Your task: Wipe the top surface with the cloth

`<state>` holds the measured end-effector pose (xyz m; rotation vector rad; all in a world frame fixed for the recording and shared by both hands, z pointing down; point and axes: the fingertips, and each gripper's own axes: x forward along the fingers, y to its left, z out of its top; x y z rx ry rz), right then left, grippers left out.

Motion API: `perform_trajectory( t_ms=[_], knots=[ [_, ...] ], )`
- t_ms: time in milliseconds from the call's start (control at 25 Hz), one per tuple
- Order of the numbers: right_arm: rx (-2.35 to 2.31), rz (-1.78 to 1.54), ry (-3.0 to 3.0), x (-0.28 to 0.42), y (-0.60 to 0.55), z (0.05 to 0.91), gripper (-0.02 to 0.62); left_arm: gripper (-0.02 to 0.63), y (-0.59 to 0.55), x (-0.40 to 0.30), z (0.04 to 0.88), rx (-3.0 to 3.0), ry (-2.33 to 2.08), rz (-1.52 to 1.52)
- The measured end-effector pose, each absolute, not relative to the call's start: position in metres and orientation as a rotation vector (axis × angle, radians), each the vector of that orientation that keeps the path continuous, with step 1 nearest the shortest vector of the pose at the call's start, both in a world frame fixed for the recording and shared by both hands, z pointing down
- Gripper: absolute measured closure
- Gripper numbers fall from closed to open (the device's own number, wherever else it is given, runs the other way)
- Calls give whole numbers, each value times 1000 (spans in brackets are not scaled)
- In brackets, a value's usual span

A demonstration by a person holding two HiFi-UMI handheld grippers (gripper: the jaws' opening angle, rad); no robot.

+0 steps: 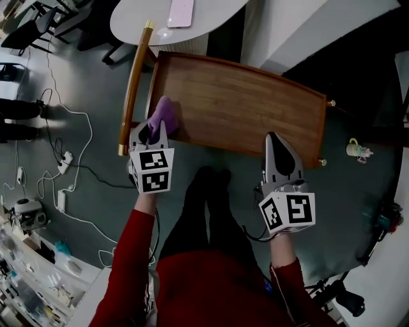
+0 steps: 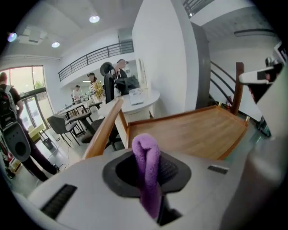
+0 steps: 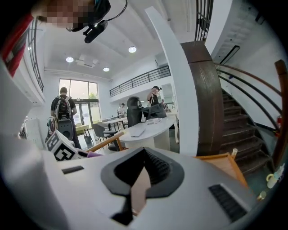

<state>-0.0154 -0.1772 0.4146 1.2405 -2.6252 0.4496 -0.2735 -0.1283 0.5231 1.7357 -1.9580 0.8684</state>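
Purple fleecy cloth [image 1: 164, 113] sits pinched in the left tool [image 1: 153, 131], at the 8 o'clock corner of the brown wooden bench top [image 1: 243, 102]. The right tool [image 1: 274, 138] is narrow and empty. Wiping seems barely begun.

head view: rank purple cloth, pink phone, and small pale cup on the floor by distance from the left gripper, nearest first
1. Purple cloth: clamped in the left gripper, at the near-left corner of the wooden top.
2. Pink phone: on the white round table, beyond the top's far edge.
3. Small pale cup: on the floor past the top's right end.
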Motion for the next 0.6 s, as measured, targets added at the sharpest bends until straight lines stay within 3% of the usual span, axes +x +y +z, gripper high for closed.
perform_trajectory(
  t_ms=[320, 600],
  knots=[
    [1423, 286, -2726, 1, -186, 348, 583, 541, -167, -180, 353, 2319, -1940, 422],
    [1589, 222, -2725, 41, -177, 321, 583, 541, -168, -111, 328, 2509, -1809, 340]
  ],
)
